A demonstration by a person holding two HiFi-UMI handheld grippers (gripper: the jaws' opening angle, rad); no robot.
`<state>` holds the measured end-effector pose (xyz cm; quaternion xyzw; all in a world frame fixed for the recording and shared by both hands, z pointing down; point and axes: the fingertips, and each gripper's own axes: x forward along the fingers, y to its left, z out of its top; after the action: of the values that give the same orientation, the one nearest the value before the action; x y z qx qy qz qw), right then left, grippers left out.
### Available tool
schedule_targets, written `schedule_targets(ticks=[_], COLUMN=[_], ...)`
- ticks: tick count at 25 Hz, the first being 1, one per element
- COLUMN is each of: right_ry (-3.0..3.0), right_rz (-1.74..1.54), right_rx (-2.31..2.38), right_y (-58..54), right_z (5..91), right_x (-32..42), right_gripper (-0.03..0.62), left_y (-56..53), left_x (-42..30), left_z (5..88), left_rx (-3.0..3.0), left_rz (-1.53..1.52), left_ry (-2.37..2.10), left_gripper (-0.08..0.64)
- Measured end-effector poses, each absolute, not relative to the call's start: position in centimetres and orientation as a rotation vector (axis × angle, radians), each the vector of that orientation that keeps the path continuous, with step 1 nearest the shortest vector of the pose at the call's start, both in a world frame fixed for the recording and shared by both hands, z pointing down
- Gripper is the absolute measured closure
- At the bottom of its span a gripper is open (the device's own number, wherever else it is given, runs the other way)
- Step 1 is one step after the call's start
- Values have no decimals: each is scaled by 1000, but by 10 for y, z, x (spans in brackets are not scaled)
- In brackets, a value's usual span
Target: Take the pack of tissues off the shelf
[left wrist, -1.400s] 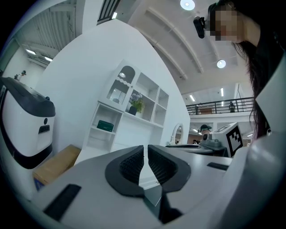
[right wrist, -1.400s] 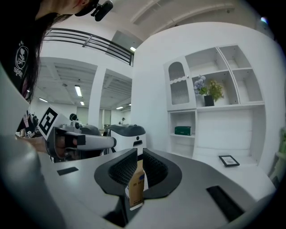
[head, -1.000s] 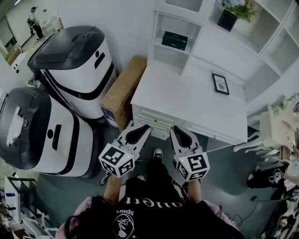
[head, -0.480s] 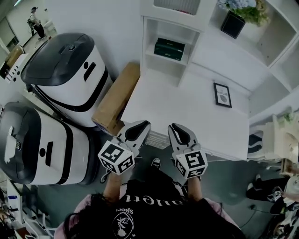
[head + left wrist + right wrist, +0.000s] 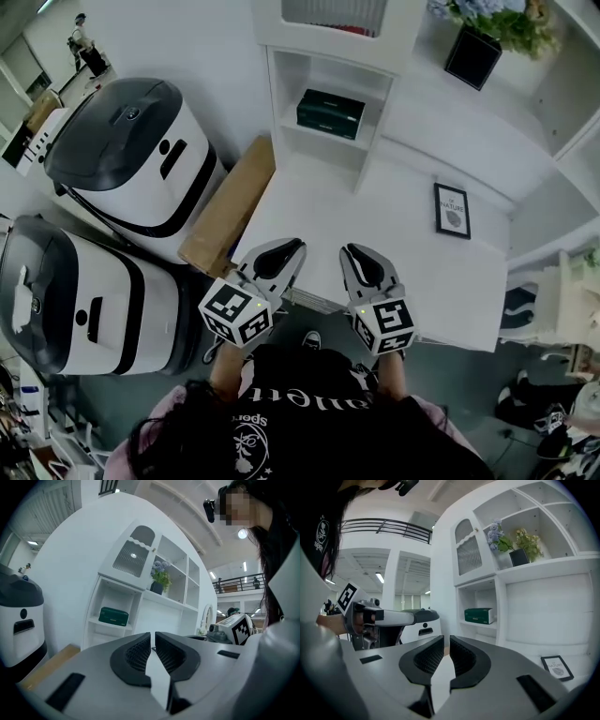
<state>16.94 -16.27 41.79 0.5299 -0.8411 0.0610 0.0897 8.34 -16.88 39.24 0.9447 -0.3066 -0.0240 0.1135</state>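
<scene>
White room. A white desk [image 5: 375, 220] has a shelf unit built along its back edge.

- left gripper [image 5: 291, 247]: over the desk's near edge, jaws pressed together, nothing in them.
- right gripper [image 5: 352, 251]: just beside it at the same edge, also closed and empty. Both aim at the shelves, well short of them.
- pack of tissues [image 5: 330, 112]: in the open cubby at the desk's back left corner, on a small shelf above the desktop. It lies alone, clear of both side walls. Both gripper views show it ahead, untouched.

Handling, my read:
- Probably light and soft, so it will squash rather than resist. Close gently.
- The wrap looks smooth and may be slick, so a pinch at a corner could slide off.
- The front face looks wider than the jaws are likely to span. Best bet is top to bottom across the middle of the long front, or across one short end.
- The jaws need to open before going in. The cubby wall on the desk's left side limits the approach angle.

Looks: a dark green block, wider than tall, lying flat with a long side facing out. It carries some pale print, too small to read.

Also around the desk:
- picture frame [image 5: 452, 210]: flat on the desktop toward the right.
- cardboard box [image 5: 225, 211]: against the desk's left side.
</scene>
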Motion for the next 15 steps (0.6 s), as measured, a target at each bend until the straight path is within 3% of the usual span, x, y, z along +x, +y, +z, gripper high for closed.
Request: schedule_targets(ticks=[15], right_ry=[-2487], right_rz=[196], right_rx=[1584], right_y=[-202], right_z=[420], right_x=[182], right_gripper=[525], left_y=[-208], left_x=[85], left_z=[393], left_rx=[2769], left_rz=[-48], left_ry=[-929], left_gripper=[518])
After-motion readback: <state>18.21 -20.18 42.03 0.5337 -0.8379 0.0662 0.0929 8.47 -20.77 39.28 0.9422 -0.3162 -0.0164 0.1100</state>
